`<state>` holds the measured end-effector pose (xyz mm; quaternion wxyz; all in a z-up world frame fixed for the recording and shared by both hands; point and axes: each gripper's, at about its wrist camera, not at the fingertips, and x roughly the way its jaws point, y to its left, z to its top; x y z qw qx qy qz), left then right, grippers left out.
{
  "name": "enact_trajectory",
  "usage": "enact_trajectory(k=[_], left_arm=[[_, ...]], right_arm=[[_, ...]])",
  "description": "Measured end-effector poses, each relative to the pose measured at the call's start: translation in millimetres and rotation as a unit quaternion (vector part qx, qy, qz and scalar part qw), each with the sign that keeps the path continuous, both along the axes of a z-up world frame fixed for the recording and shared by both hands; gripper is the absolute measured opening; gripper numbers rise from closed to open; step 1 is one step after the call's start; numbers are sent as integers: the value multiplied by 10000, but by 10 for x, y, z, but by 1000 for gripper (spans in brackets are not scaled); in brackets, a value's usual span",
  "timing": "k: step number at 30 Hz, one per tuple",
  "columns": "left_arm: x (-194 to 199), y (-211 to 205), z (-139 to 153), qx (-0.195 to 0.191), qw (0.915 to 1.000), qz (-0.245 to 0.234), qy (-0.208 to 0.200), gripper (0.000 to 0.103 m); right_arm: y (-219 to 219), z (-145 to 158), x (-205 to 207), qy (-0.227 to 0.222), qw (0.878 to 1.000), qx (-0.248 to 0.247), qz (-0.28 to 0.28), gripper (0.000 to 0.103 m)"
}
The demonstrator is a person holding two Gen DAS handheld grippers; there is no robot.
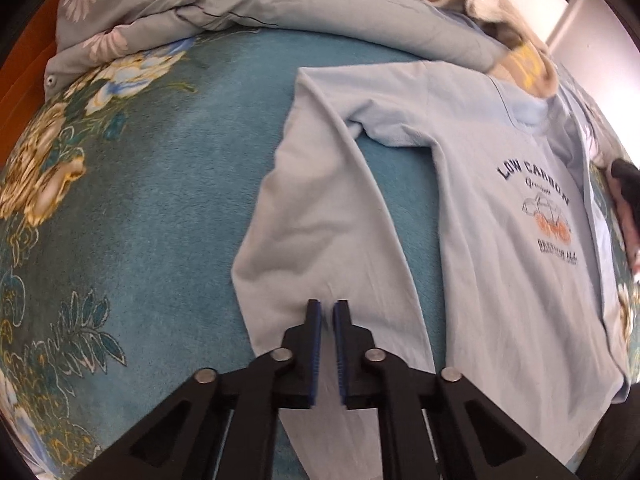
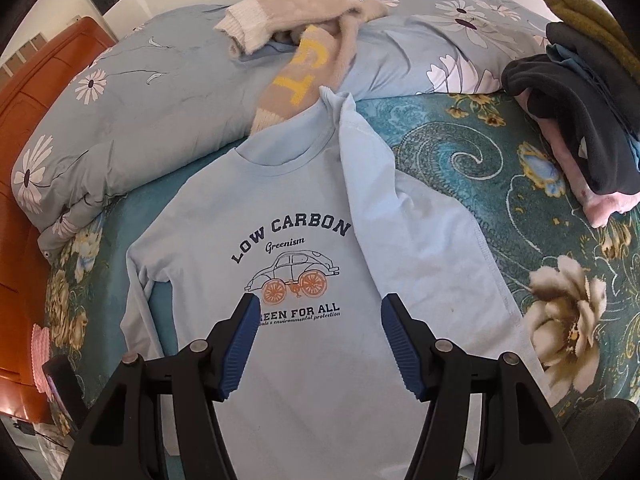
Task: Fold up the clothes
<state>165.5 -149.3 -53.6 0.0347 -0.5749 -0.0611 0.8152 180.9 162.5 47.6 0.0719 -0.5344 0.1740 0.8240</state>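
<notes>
- A pale blue shirt point(image 2: 304, 208) lies face up on the bed point(image 2: 460, 152), its "LOW CARBON" car print showing.
- The shirt's one sleeve point(image 1: 320, 216) runs down beside the body; the other sleeve point(image 2: 368, 168) is folded in over the chest.
- The left tool point(image 1: 327, 308) has its blue pads drawn together at the cuff end of the first sleeve; a thin gap shows between them, and I cannot tell whether cloth is pinched there.
- The right tool point(image 2: 318, 308) hangs over the shirt's front with its pads well apart, nothing between them but the print below.
- A beige sweater point(image 2: 304, 48) lies crumpled on the flowered quilt point(image 2: 140, 120), touching the shirt's collar.
- A pile of dark and pink clothes point(image 2: 580, 120) sits at the bed's right edge, well apart from the shirt.
</notes>
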Motion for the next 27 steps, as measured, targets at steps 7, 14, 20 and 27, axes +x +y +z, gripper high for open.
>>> enact_trajectory(k=[7,14,20,27], left_arm=[[-88,-647,320,926,9882,1063,595,2],[-114,-1636,400,1205,9595,2357,964,1],[-192,-2339,311,864,9565,2629,928,0],[-304,-2593,110,1254,9487,2785,821,0]], right_arm=[[85,112,-112,48,9998,125,-151,64],[149,19,-106,-124,9994,253,-214,64],[211,-81,-141,-322,9985,332,-288,64],[177,-133,-244,-363,9987,315,-187,64]])
